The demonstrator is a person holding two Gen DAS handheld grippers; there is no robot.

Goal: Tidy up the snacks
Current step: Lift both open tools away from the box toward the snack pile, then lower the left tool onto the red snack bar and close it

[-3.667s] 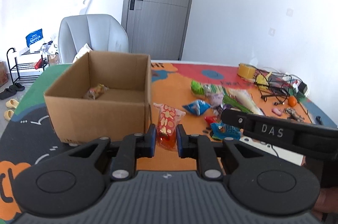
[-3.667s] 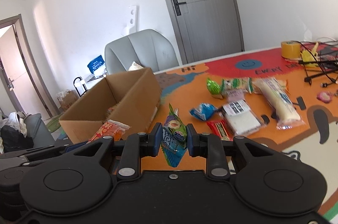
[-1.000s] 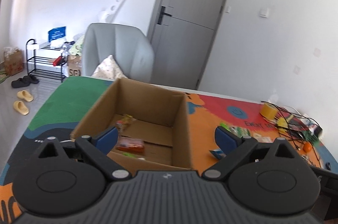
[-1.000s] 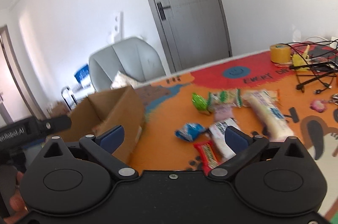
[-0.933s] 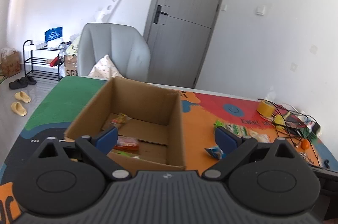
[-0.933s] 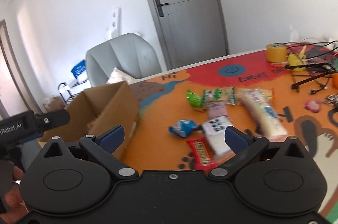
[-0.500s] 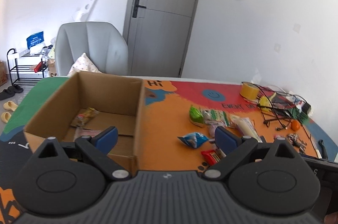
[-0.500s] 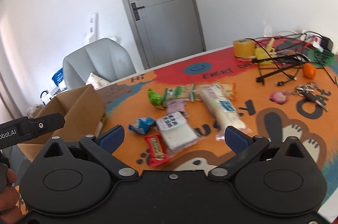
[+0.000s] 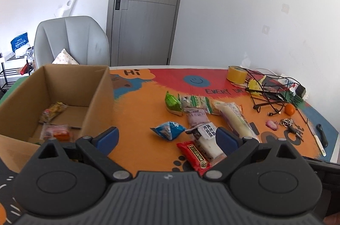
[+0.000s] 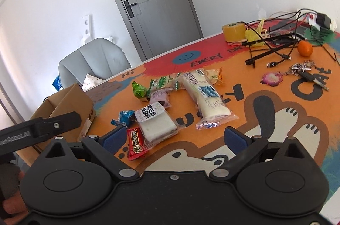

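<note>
Cardboard box (image 9: 96,97): three snack packets (image 9: 53,111) inside | both grippers' jaws wide apart, empty, right narrowing

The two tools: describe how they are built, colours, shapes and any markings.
Both are matte black. The left tool has a ribbed grey-black deck, two round side housings with circular discs, silver pivot screws and angled link arms ending in blue pads. The right tool has a smooth black deck and the same discs, screws and blue pads. A side bar in the right wrist view carries grey lettering, only partly readable.
</note>
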